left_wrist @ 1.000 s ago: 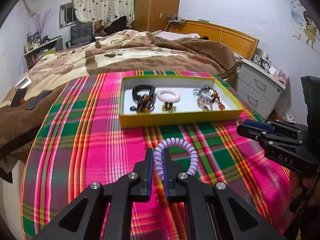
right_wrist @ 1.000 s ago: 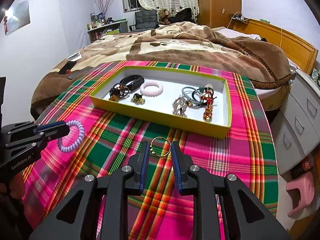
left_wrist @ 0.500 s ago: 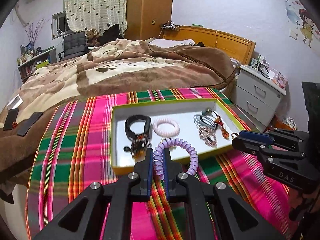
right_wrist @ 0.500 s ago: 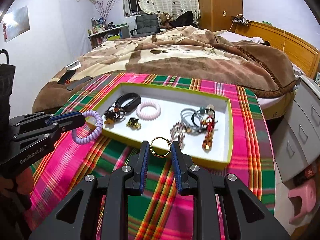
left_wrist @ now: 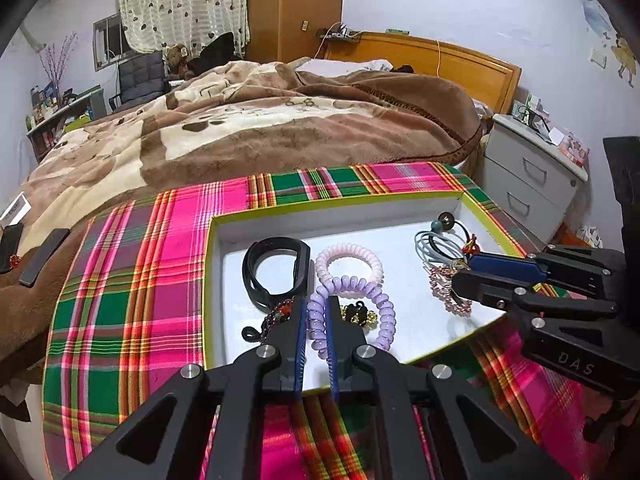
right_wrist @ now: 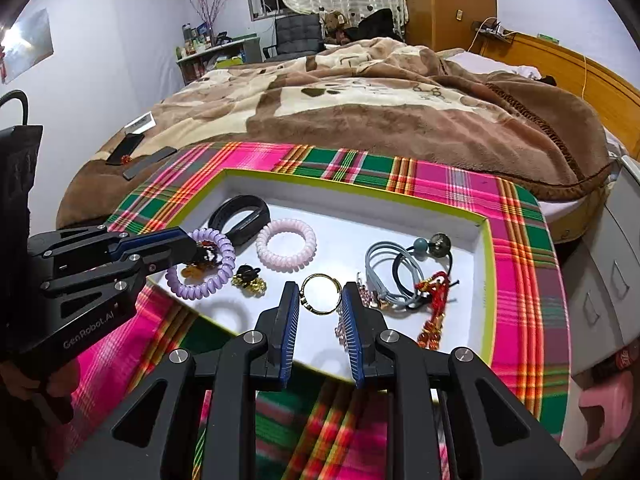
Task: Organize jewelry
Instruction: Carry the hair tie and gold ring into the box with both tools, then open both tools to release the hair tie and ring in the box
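Observation:
A yellow-rimmed white tray (left_wrist: 336,201) (right_wrist: 486,264) lies on the plaid cloth. My left gripper (left_wrist: 317,312) (right_wrist: 192,246) is shut on a purple coil hair tie (left_wrist: 352,304) (right_wrist: 202,264) and holds it over the tray's near left part. My right gripper (right_wrist: 321,294) (left_wrist: 460,274) is over the tray's near middle with a gold ring (right_wrist: 320,294) between its fingers; the jaws stand wider than before and barely touch the ring. In the tray lie a black band (left_wrist: 276,272), a pink coil tie (right_wrist: 286,244), grey hair ties (right_wrist: 392,272) and a red charm (right_wrist: 434,304).
The plaid cloth (left_wrist: 132,280) covers a round table. A bed with a brown blanket (right_wrist: 380,92) is behind it. A grey nightstand (left_wrist: 528,184) stands at the right. Two phones (right_wrist: 136,152) lie on the blanket at the left.
Both grippers moved forward from the cloth to above the tray, carrying the purple tie and the gold ring. The right gripper's jaws have spread wider around the ring.

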Demonstrator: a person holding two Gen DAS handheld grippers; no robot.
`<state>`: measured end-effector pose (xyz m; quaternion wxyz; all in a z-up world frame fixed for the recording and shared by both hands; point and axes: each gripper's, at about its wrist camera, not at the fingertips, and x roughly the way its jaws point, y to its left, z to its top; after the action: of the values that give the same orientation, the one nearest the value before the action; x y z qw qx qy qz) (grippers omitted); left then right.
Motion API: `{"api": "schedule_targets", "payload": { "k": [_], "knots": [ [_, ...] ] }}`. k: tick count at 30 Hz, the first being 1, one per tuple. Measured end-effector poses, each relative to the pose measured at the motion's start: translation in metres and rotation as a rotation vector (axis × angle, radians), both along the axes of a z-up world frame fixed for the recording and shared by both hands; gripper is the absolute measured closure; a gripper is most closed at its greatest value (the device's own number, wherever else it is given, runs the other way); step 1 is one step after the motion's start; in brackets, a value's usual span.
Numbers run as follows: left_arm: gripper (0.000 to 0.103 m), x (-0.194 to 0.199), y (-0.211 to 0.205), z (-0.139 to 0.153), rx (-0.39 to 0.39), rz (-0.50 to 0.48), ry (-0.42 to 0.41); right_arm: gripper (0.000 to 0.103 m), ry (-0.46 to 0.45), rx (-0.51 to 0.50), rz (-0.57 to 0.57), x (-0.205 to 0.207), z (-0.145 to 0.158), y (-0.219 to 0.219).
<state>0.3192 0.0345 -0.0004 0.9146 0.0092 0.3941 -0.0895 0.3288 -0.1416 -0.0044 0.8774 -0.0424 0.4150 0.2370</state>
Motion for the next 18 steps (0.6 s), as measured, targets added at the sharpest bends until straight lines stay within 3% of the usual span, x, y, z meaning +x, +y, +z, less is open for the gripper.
{"api": "schedule_targets", "payload": {
  "k": [18],
  "knots": [
    [0.094, 0.010, 0.001, -0.023, 0.022, -0.018, 0.061, 0.080, 0.054, -0.034, 0.016, 0.021, -0.029, 0.015]
  ]
}}
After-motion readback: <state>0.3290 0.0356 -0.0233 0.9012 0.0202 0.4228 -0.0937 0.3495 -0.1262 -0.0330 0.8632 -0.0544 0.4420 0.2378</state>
